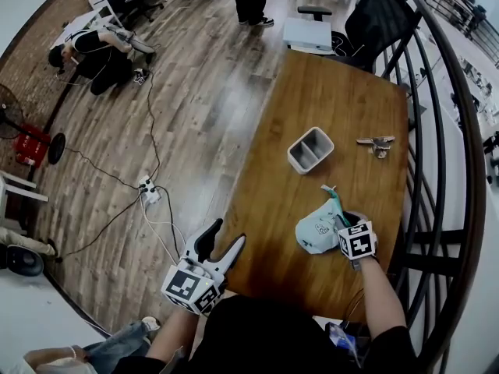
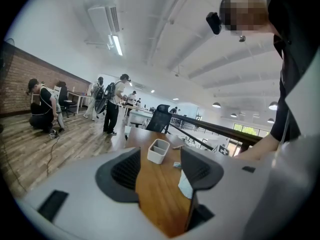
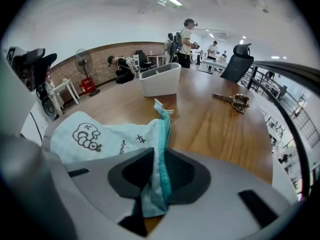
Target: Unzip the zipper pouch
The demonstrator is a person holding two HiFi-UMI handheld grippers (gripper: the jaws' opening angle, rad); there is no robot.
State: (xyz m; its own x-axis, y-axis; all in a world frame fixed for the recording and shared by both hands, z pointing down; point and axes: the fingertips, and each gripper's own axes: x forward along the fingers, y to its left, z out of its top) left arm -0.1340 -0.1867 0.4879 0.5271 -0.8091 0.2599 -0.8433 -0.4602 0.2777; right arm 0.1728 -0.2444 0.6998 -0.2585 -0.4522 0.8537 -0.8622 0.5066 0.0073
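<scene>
Gripping the teal zipper edge of the pale mint fabric pouch (image 3: 100, 136), the right gripper (image 3: 157, 176) has its fingers clamped together on that edge, with a fold of cloth and zipper tape pinched between the dark pads. The pouch, printed with a small black cartoon figure, lies on the brown wooden tabletop (image 1: 343, 107) at the near right side, close to the edge by the black railing. Its body rests flat, and only the zipper side rises into the grip. The left gripper (image 1: 226, 236) hangs at the near left edge of the tabletop, well apart from the pouch. Its fingers (image 2: 125, 170) stand apart with only bare wood seen between them. A grey two-compartment plastic tray (image 1: 310, 149) stands farther up the tabletop. A small brass-coloured metal piece (image 1: 377, 145) lies to its right.
</scene>
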